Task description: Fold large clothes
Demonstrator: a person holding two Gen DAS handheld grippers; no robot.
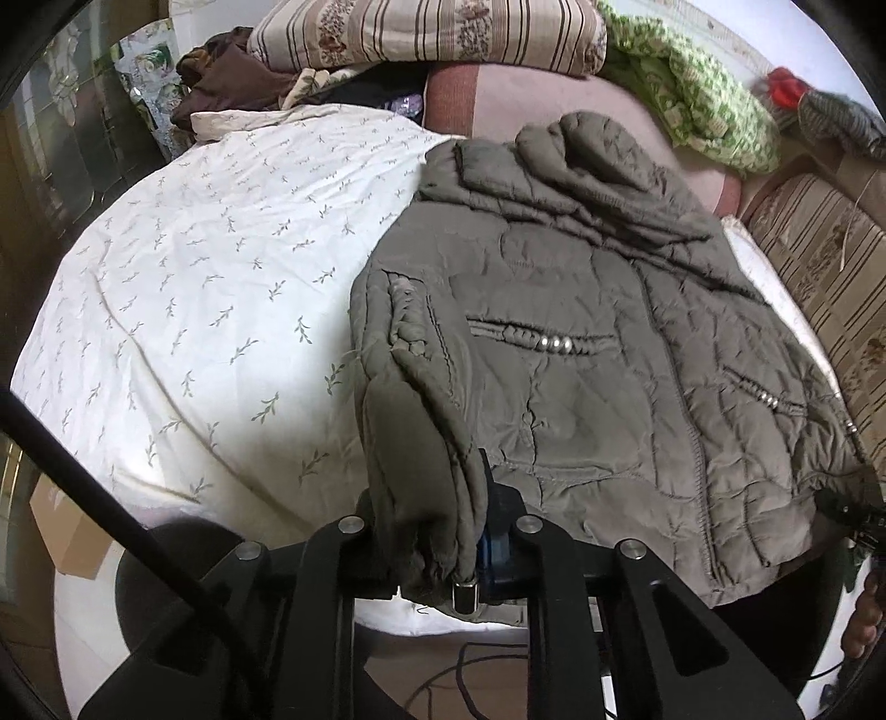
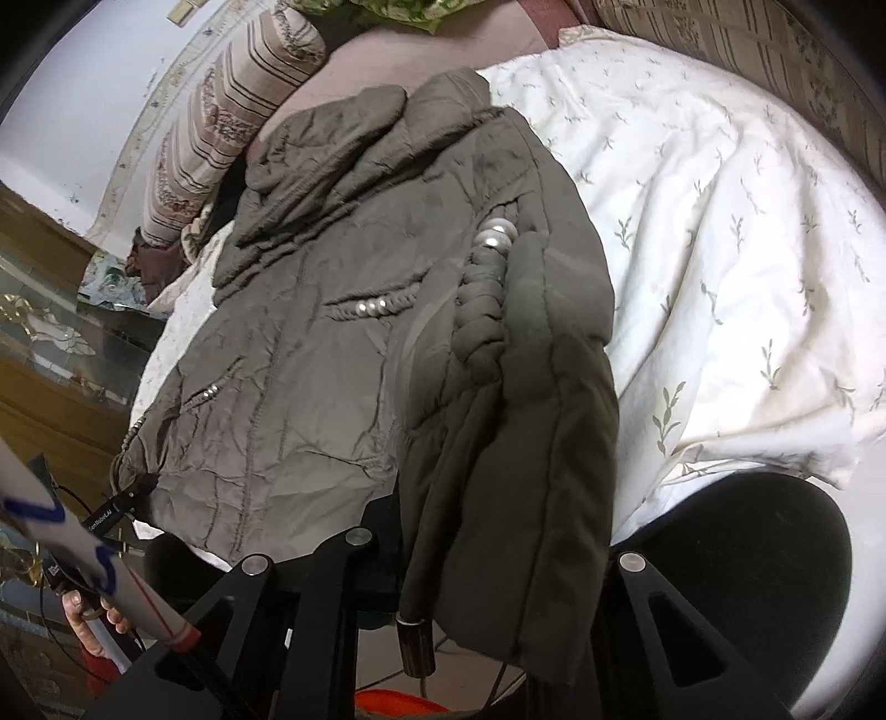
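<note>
The bed sheet (image 1: 194, 288), white with small leaf sprigs, fills the left half of my left wrist view and the right half of my right wrist view. On it lies the jacket (image 1: 609, 360), a quilted olive-grey one, spread front up. Its long axis runs from the hem at the bottom of each frame up to the collar near the striped pillows (image 1: 432, 33) at the top.

My left gripper (image 1: 437, 559), bottom centre of its frame, is clamped on the jacket's left hem corner; a flap of padded cloth hangs between the fingers, with a metal cord end dangling below it. My right gripper (image 2: 493, 576) sits bottom centre of its own frame with a thick fold of the opposite side draped over it. I judge it clamped on that fold, though the fingertips are buried.

So the body of the jacket lies straight ahead of both grippers, each equally near its own side. Folding each side inward across that axis looks like the coming move
</note>
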